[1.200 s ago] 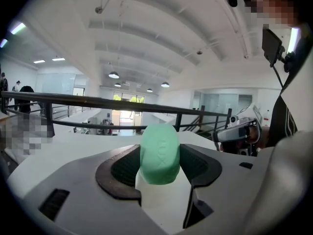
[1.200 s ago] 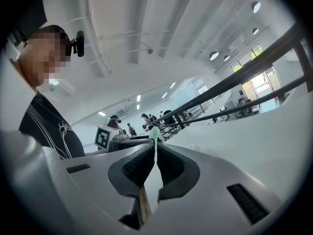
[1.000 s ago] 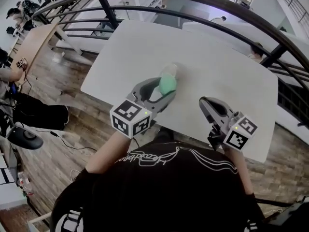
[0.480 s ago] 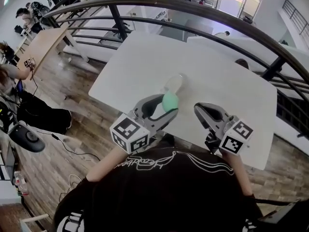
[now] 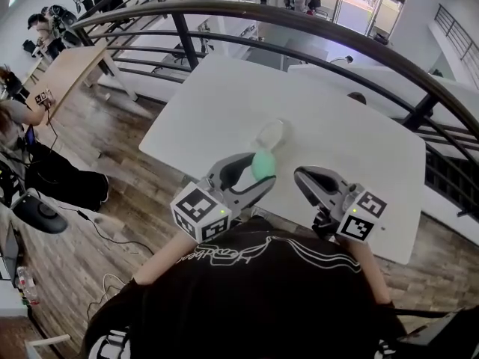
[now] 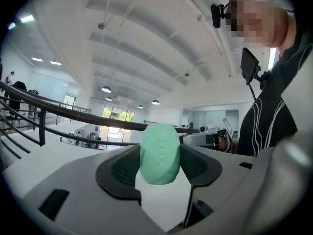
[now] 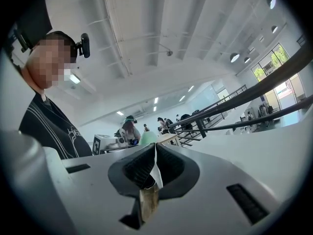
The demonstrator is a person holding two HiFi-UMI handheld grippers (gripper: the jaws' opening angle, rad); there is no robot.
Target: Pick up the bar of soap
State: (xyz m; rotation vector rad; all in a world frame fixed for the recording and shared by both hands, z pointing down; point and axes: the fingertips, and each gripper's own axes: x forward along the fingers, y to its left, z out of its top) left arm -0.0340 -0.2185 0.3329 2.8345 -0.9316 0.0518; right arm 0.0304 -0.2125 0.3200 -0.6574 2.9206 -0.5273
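The bar of soap (image 5: 262,164) is a mint-green rounded oval. My left gripper (image 5: 263,175) is shut on it and holds it up over the near edge of the white table (image 5: 337,118). In the left gripper view the soap (image 6: 159,153) stands upright between the two dark pads (image 6: 122,169), pinched on both sides. My right gripper (image 5: 302,177) hovers just to the right at the same height, shut with nothing in it; its jaws (image 7: 152,166) meet with only a thin slit. From there the soap (image 7: 147,138) peeks over the jaws.
A clear, glassy dish-like object (image 5: 271,133) lies on the table just beyond the soap. A dark curved railing (image 5: 314,21) arcs behind the table. Wooden floor (image 5: 112,170) and a wooden bench (image 5: 63,69) lie to the left, with people further back.
My left gripper has drawn the soap back from the clear object toward the table's near edge. The right gripper has drifted slightly left, still shut.
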